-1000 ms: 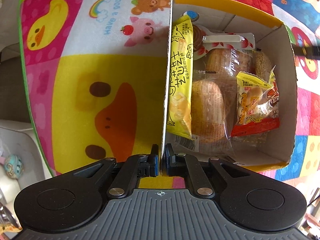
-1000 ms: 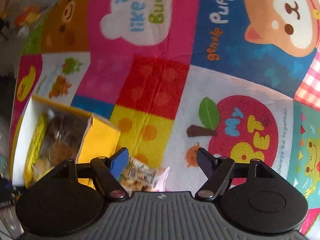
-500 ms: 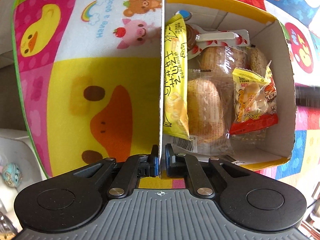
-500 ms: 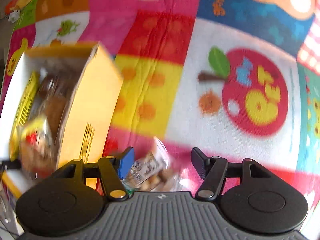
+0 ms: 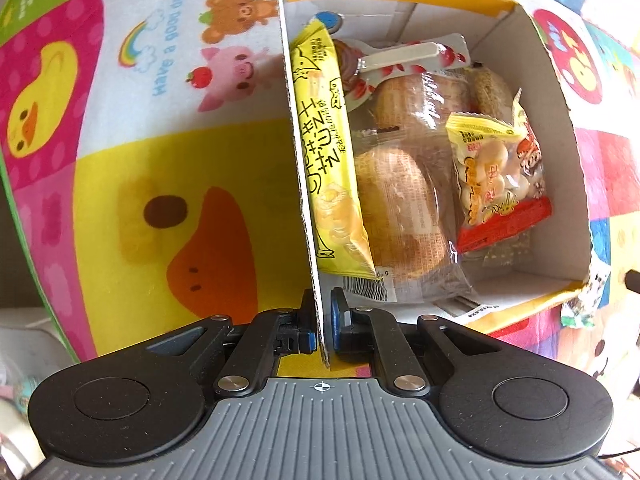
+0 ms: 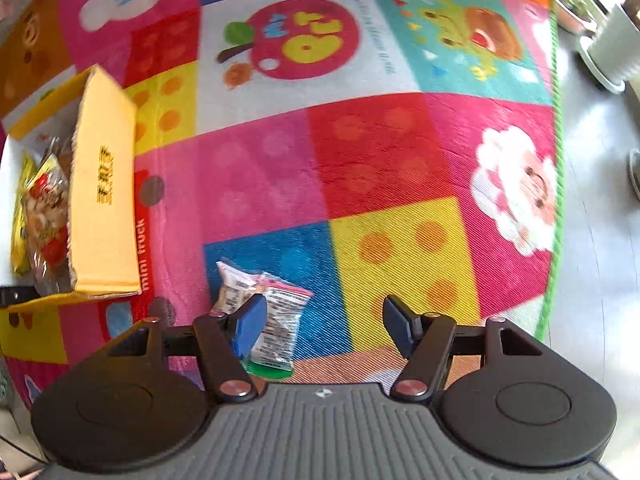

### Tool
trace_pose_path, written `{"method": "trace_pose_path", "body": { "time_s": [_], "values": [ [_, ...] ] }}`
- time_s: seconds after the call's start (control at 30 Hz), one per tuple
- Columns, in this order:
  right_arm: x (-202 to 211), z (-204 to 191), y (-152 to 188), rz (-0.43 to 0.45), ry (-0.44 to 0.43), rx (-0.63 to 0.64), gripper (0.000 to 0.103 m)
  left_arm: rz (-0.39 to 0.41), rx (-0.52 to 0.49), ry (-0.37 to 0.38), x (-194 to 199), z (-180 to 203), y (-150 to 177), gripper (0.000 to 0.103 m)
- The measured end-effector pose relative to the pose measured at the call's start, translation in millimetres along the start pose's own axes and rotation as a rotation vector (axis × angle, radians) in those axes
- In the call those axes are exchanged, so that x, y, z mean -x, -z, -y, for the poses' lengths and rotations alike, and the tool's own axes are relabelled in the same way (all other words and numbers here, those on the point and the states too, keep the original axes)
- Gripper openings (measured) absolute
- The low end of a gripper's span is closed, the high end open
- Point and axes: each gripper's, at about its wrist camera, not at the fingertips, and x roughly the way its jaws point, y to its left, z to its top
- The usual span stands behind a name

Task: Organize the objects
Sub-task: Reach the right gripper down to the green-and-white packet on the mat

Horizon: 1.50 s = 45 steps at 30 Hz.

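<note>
An open yellow cardboard box (image 5: 560,184) sits on a colourful play mat and holds several snack packets: a long yellow one (image 5: 328,168), wrapped bread (image 5: 400,208) and a red-and-yellow bag (image 5: 496,176). My left gripper (image 5: 322,318) points down and is shut on the box's left wall. In the right wrist view the box (image 6: 104,200) is at the far left. A small clear snack packet (image 6: 276,320) lies flat on the mat's blue square, partly behind my right gripper's left finger. The right gripper (image 6: 324,328) stands open above the mat, touching nothing.
The same loose packet (image 5: 584,304) peeks out beyond the box's near right corner. The mat's green edge (image 6: 556,160) runs down the right, with grey floor and a white ribbed pot (image 6: 612,52) beyond. A white object (image 5: 24,336) lies off the mat's left side.
The right gripper has swung to the right, away from the box, and rolled; its jaws stand a little narrower. The left gripper keeps its hold on the box wall, rolled slightly.
</note>
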Motion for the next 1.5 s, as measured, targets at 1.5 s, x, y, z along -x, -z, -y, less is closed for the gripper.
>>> {"method": "trace_pose_path", "body": {
  "time_s": [1.5],
  "values": [
    [-28.3,-40.0,19.3,-0.019,-0.083,-0.085,0.076,0.188,0.069,0.097,20.5,-5.6,21.7,0.011]
  ]
}}
